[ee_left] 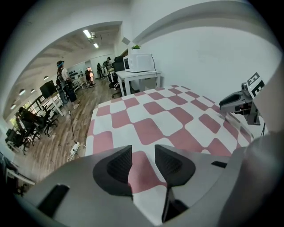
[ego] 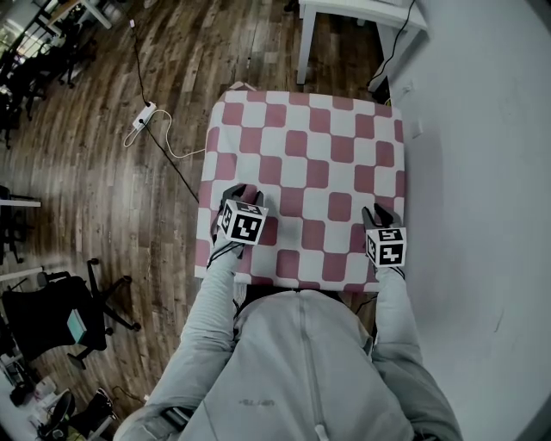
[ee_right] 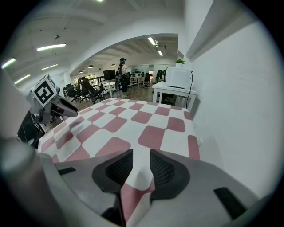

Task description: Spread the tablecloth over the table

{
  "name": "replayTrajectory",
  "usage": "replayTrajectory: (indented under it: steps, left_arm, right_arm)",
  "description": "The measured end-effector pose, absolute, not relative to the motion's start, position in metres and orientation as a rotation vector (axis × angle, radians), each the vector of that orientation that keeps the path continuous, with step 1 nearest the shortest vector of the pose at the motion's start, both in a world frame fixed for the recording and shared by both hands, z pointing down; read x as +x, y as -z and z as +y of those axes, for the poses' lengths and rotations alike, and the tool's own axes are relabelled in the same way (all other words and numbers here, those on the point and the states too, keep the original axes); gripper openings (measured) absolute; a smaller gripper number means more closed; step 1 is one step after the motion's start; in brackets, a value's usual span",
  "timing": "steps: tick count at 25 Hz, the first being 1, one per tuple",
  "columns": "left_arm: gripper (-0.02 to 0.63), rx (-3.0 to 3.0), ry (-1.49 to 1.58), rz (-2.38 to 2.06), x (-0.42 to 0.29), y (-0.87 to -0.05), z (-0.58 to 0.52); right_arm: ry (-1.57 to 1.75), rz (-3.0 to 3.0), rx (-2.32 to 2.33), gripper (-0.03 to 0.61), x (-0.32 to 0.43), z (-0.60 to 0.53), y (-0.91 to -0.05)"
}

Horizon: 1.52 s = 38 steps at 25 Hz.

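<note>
A red-and-white checked tablecloth (ego: 310, 172) lies flat over the small table, its near edge hanging in front of the person. My left gripper (ego: 241, 191) hovers over the cloth's near left corner. In its own view the left gripper (ee_left: 143, 155) is open, and flat cloth (ee_left: 164, 119) shows through the gap. My right gripper (ego: 379, 211) is over the near right corner. The right gripper (ee_right: 141, 159) also has its jaws apart, with a slight ridge of cloth (ee_right: 128, 128) between the pads, which do not press on it.
A white wall (ego: 482, 172) runs along the table's right side. A white side table (ego: 362, 13) with a microwave (ee_left: 140, 63) stands beyond the far edge. On the wooden floor at left lie a power strip (ego: 145, 114) with cables and an office chair (ego: 60, 319).
</note>
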<state>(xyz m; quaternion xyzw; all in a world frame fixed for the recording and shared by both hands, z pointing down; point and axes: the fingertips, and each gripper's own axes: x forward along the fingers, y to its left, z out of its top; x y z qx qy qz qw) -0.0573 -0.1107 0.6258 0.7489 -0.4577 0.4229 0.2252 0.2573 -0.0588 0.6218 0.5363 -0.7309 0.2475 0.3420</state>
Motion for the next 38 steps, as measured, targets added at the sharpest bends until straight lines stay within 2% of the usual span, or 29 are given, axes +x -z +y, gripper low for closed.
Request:
replayTrajectory:
  steps: [10, 22, 31, 38]
  left_arm:
    - [0.178, 2.255, -1.037, -1.379, -0.037, -0.552, -0.140]
    - [0.168, 2.542, -0.657, -1.485, -0.014, -0.410, -0.170]
    - [0.101, 2.575, -0.317, -1.428, -0.016, -0.343, -0.153]
    - [0.067, 2.598, -0.206, -1.361, -0.015, -0.323, -0.131]
  right_arm:
    - [-0.434, -2.052, 1.473, 0.118, 0.246, -0.113, -0.533]
    - [-0.179, -2.322, 1.703, 0.109, 0.228, -0.149, -0.382]
    - [-0.052, -2.510, 1.685, 0.052, 0.214, -0.123, -0.318]
    - [-0.030, -2.615, 1.638, 0.035, 0.204, -0.098, -0.303]
